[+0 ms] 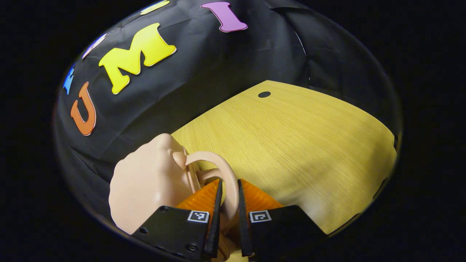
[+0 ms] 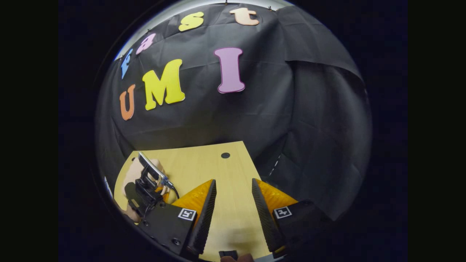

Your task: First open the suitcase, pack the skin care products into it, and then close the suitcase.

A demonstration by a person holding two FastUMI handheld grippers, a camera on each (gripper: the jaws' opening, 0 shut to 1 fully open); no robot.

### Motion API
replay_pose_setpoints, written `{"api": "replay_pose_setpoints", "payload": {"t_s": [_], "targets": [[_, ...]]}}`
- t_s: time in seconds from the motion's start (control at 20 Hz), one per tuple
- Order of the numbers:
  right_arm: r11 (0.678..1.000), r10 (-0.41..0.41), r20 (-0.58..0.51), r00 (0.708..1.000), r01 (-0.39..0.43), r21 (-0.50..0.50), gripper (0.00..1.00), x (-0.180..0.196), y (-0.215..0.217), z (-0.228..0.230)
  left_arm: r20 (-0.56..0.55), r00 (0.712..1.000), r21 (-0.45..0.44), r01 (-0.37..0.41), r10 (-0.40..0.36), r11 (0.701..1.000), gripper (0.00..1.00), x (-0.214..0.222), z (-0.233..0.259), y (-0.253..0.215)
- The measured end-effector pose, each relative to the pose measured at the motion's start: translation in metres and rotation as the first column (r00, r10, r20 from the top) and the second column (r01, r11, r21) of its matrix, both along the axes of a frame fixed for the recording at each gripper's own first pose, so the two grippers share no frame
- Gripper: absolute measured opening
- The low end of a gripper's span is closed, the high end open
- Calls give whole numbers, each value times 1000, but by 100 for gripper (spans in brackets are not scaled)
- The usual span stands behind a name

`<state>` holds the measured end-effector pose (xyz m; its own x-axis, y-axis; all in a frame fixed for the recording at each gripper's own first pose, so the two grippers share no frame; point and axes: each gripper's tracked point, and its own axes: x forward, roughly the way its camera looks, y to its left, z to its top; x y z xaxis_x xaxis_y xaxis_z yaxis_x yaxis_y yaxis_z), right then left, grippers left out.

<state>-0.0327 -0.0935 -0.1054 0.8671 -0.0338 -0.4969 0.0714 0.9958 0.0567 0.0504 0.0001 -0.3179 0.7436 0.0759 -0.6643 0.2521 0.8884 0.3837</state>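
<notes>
- Left gripper view: the left gripper (image 1: 229, 189) is seen with its fingers drawn nearly together around the curved handle (image 1: 225, 171) of a pale pink suitcase (image 1: 145, 182); both fingers appear to press on the handle's loop.
- The rounded body of the suitcase is seen at lower left, just beside the gripper, at the near edge of the wooden counter (image 1: 291, 138). Whether it rests on the counter or is lifted cannot be told.
- Whether the suitcase is open or closed cannot be told from here, as only its handle end is seen. No skin care products are visible on the bare counter.
- The task is judged to be at an end stage: either opening has not begun, or packing is finished and the case is being carried; which one cannot be decided.
- Right gripper view: the right gripper (image 2: 233, 203) is held above the counter (image 2: 204, 160) with its fingers wide apart; nothing is held or touched between them.
- Farther off at lower left, the left gripper (image 2: 149, 189) is seen against the pink suitcase (image 2: 133, 174), with a device mounted on top of it.
</notes>
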Motion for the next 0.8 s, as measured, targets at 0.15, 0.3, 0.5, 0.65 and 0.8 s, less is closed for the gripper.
{"api": "replay_pose_setpoints", "payload": {"t_s": [0.15, 0.3, 0.5, 0.65, 0.8], "targets": [[1000, 16, 4, 1000, -16, -6, 56, 2, 0, -2, -20, 998, 14, 53, -53, 998, 44, -5, -5, -10], [997, 62, 22, 998, -61, -38, 60, 9, 8, 0, 9, 998, -25, 69, -68, 997, 87, -13, 5, -23], [989, 141, 91, 986, -136, -57, 60, 29, 36, 22, 153, 988, -101, 32, -17, 994, 93, -13, 63, -25], [980, 200, 177, 964, -192, -57, 59, 46, 63, 50, 284, 954, -183, -43, 94, 982, 93, -2, 131, -5], [973, 231, 266, 936, -225, -54, 59, 57, 82, 86, 414, 880, -282, -118, 231, 952, 94, -15, 219, 19]]}}
